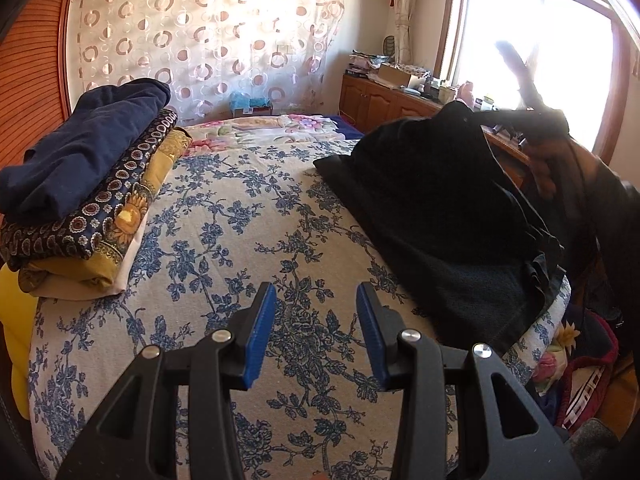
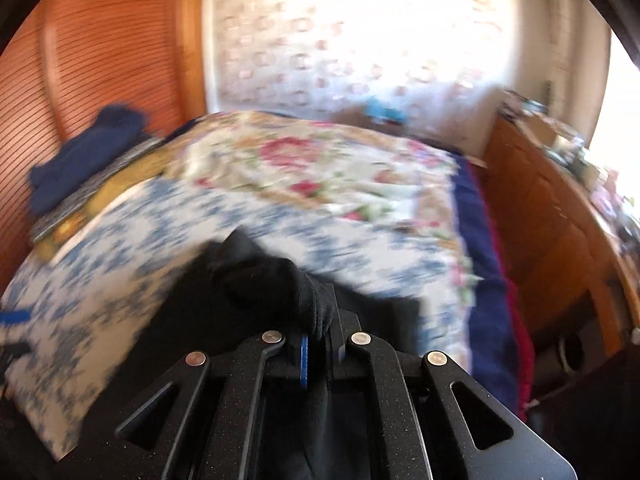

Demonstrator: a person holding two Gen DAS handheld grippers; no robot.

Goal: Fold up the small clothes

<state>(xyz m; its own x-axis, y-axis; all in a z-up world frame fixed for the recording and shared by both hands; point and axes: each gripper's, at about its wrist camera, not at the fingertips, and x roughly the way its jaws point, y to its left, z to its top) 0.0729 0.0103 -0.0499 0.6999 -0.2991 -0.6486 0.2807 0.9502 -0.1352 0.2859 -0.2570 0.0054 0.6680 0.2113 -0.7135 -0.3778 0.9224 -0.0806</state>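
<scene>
Black garment [image 1: 440, 208] lay on the right side of the bed [image 1: 256, 240], 1 edge lifted off the blue floral cover. Right gripper [image 2: 316, 344] had its jaws clamped together on a bunched fold of it. Left gripper [image 1: 316, 332] hovered above bare cover, jaws apart and empty. Folded clothes [image 1: 80, 184] sat stacked at far left.

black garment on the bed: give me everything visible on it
The black garment looks like soft matte knit, one edge stitched. It lies rumpled on the right side of the blue-floral bedspread, its near end hanging over the bed's edge. One bunched part is lifted, pinched in the shut right gripper. The left gripper is open, apart from it.
</scene>
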